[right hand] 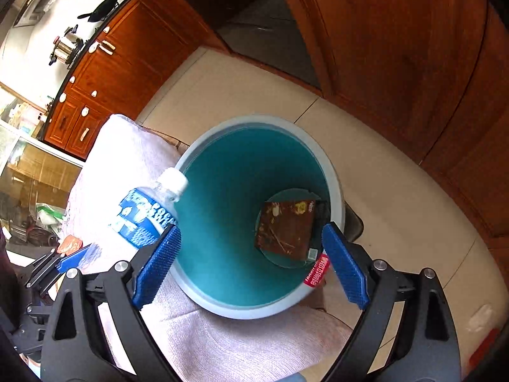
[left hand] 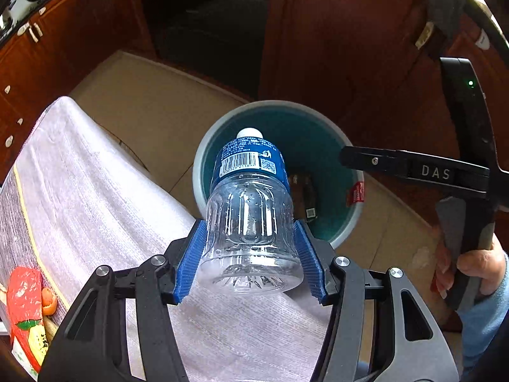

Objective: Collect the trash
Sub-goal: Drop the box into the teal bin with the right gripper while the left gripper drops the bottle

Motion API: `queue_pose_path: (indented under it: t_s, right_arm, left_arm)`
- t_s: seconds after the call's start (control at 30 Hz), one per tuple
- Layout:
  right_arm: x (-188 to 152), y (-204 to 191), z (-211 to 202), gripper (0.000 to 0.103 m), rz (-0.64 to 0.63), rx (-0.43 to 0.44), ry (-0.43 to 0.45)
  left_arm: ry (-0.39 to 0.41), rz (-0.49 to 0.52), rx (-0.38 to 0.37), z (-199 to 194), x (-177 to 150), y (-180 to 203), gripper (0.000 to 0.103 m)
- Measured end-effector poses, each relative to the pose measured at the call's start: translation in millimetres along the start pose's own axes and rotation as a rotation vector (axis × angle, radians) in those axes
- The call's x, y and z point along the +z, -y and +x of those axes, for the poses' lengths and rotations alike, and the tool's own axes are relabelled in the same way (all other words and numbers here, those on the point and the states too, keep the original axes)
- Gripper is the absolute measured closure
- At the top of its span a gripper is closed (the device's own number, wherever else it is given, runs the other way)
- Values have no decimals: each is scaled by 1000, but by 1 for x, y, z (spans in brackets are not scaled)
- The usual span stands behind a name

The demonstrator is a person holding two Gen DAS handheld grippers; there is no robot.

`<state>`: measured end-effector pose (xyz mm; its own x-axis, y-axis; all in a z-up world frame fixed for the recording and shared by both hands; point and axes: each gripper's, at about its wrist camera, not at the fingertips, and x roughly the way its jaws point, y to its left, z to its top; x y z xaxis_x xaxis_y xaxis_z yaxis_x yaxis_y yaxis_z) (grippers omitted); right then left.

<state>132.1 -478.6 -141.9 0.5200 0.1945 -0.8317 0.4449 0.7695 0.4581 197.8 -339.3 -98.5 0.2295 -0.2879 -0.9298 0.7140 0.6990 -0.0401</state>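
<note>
- While its clear lower body sits clamped between the blue pads of the left gripper [left hand: 249,256], the plastic bottle [left hand: 251,203] tilts cap-first toward the bin, its white cap [left hand: 249,133] and blue label [left hand: 249,160] over the near rim.
- Bottle: transparent, ribbed, droplets inside; barcode on the label. In the right wrist view it [right hand: 143,216] enters from the left, cap just beside the bin rim.
- Left gripper: grasping the bottle, both pads pressed on its sides near the base.
- Bin [left hand: 203,159]: round, grey rim, teal inside, standing on the tiled floor [left hand: 149,108] just beside the cloth-covered surface.
- Bin contents: a brown flat packet [right hand: 286,227] lies on the bottom; a red tag [right hand: 316,270] hangs at the rim.
- Right gripper [right hand: 251,265]: released, pads wide apart with nothing between them, held above the bin mouth. In the left wrist view its black finger marked "DAS" [left hand: 413,167] reaches over the bin from the right, held by a hand [left hand: 470,264] in a light blue sleeve [left hand: 486,315].
- Cloth [left hand: 95,191]: pale, woven, covering the surface left of the bin.
- On the cloth's far left edge: a red wrapper [left hand: 24,299] and an orange peel [left hand: 49,300], touching each other.
- Surroundings: red-brown wooden cabinets [right hand: 127,51] with pale handles; a pan [right hand: 101,8] and a steel pot [right hand: 66,47] on the counter [right hand: 47,25] above.
</note>
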Motion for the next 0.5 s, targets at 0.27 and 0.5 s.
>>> queue_pose_path:
  t_s: [0.27, 0.5]
  right_arm:
    - [0, -1, -5, 14, 4, -4, -4]
    - [-4, -6, -8, 14, -7, -10, -22]
  left_arm:
    - [6, -1, 41, -2, 2, 8, 29]
    - [-2, -48, 55, -11, -8, -1, 22]
